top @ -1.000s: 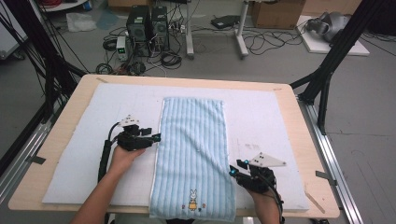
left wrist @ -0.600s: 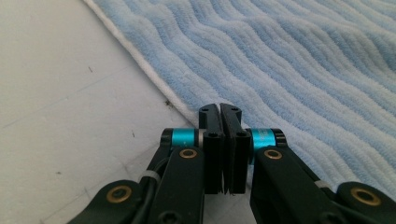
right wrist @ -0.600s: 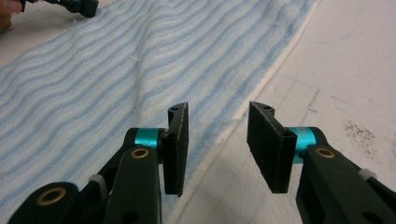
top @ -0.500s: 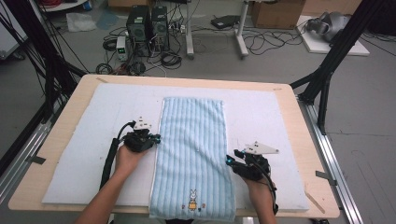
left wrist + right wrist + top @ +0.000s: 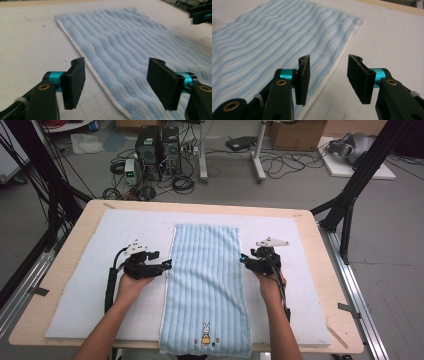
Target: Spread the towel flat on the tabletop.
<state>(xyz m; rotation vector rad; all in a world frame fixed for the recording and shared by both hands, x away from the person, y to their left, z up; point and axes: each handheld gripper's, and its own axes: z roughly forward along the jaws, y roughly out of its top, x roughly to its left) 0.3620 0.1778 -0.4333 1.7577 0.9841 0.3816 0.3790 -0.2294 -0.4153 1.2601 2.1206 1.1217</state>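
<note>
A light blue striped towel (image 5: 206, 285) lies flat and lengthwise on the white mat (image 5: 90, 295), with a small rabbit figure (image 5: 205, 336) near its front end. My left gripper (image 5: 167, 265) rests at the towel's left edge. Its jaws have just been opening and stand wide apart over the white hem (image 5: 100, 77), pinching nothing. My right gripper (image 5: 243, 259) is at the towel's right edge. Its jaws have also just been opening a little and are open, with the hem (image 5: 337, 65) under the gap and nothing gripped. In the left gripper view the right gripper (image 5: 200, 15) shows blurred across the towel (image 5: 140, 50).
The mat covers a wooden table (image 5: 65, 240). The towel's front end reaches the table's front edge. Black frame posts (image 5: 350, 195) stand at both sides, and computers (image 5: 157, 147) and cables lie on the floor beyond the far edge.
My right gripper has moved away from the person along the towel's right edge, from the front part to about level with the left gripper. The left hand stayed in place, and its jaws opened.
</note>
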